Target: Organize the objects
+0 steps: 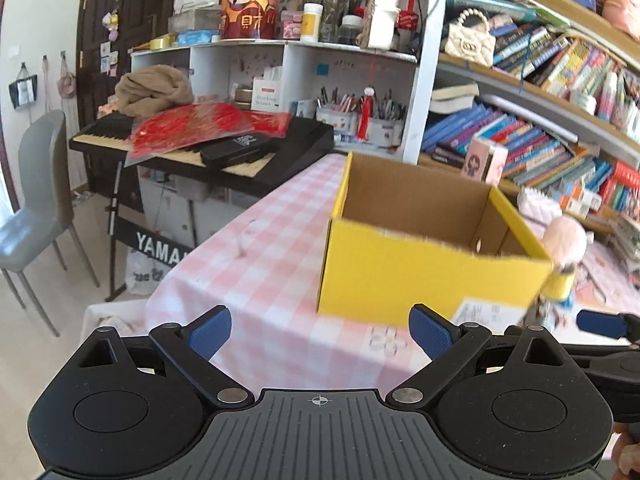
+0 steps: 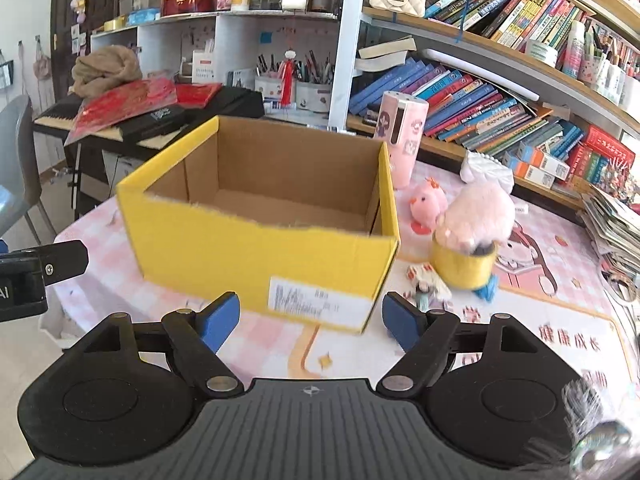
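An open yellow cardboard box [image 2: 260, 256] stands on the pink checked table, empty inside; it also shows in the left wrist view [image 1: 420, 276]. Right of it lie a large pink plush [image 2: 478, 214] on a yellow toy figure [image 2: 464, 266], a small pink pig plush [image 2: 430, 200] and a small white and red toy [image 2: 428, 276]. The plush on the figure shows in the left wrist view [image 1: 566, 240]. My left gripper [image 1: 320, 330] is open and empty in front of the box's left corner. My right gripper [image 2: 312, 318] is open and empty in front of the box's labelled face.
A pink cylinder [image 2: 400, 140] stands behind the box. Bookshelves [image 2: 500, 92] line the back and right. A stack of papers [image 2: 612, 224] lies at the right edge. A keyboard piano [image 1: 200, 148] and a grey chair [image 1: 36, 216] stand left of the table.
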